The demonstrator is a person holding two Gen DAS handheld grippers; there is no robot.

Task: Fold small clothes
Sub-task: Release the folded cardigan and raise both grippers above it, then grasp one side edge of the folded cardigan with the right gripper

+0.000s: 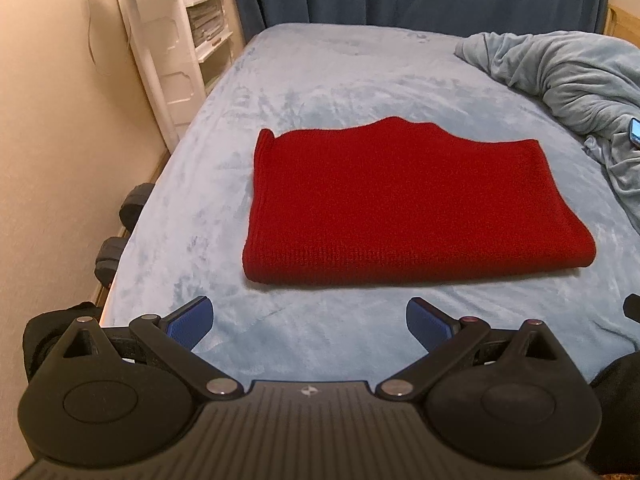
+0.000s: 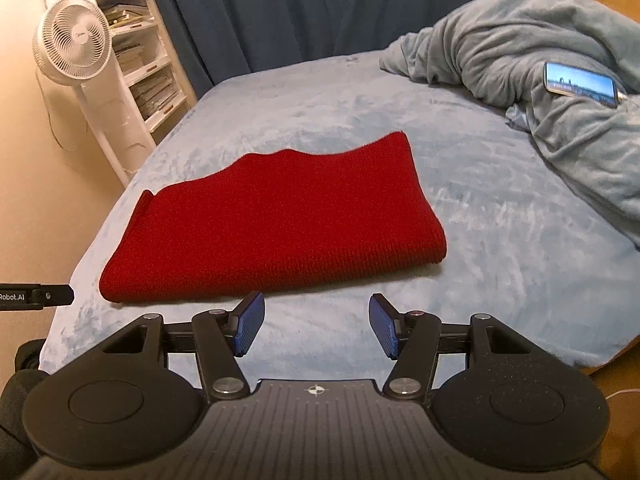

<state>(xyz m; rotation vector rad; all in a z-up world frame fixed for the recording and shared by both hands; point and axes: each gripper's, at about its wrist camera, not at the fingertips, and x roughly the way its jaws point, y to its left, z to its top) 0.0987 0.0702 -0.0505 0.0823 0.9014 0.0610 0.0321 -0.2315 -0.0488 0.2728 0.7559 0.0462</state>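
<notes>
A red knit garment (image 1: 360, 204) lies folded into a flat rectangle on the light blue bed (image 1: 304, 80). It also shows in the right wrist view (image 2: 272, 232). My left gripper (image 1: 309, 322) is open and empty, held above the bed just short of the garment's near edge. My right gripper (image 2: 317, 330) is open and empty, near the garment's near right corner and not touching it. The tip of the left gripper (image 2: 48, 295) shows at the left edge of the right wrist view.
A bunched grey-blue blanket (image 2: 540, 92) lies at the bed's right with a lit phone (image 2: 580, 85) on it. A white fan (image 2: 74, 50) and a white shelf unit (image 2: 140, 60) stand left of the bed. A dark blue curtain (image 2: 320, 8) hangs behind.
</notes>
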